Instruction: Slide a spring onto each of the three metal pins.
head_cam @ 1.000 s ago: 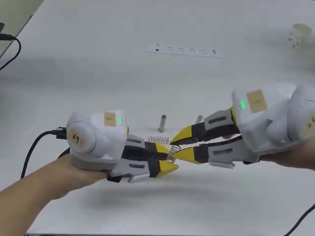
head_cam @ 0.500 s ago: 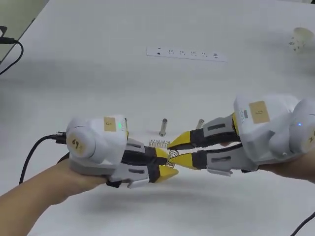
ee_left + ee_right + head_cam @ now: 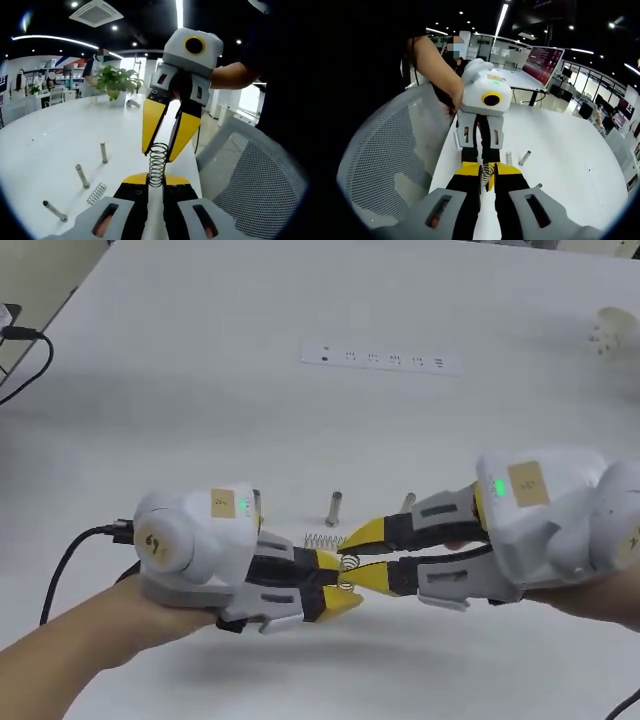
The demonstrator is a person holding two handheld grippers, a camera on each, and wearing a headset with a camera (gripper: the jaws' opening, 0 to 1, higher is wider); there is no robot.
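A steel spring (image 3: 346, 571) hangs above the table with both grippers on it, nose to nose. My left gripper (image 3: 345, 590) is shut on one end of the spring (image 3: 157, 165). My right gripper (image 3: 352, 552) is shut on the other end, and its yellow jaws (image 3: 160, 152) come down from above in the left gripper view. The right gripper (image 3: 487, 172) shows the spring (image 3: 486, 175) between its tips. A second spring (image 3: 322, 540) lies on the table just behind the tips. Two upright metal pins (image 3: 335, 508) (image 3: 408, 502) stand behind it. A third pin (image 3: 54, 211) appears in the left gripper view.
A white power strip (image 3: 380, 360) lies farther back on the white table (image 3: 200, 390). A small white object (image 3: 612, 330) sits at the far right. A black cable (image 3: 70, 550) trails from the left gripper. A mesh chair (image 3: 260, 185) stands beside the table edge.
The head camera has shifted, so the whole scene sits a little lower and to the right. Both grippers stay together on the spring, with no clear move between them.
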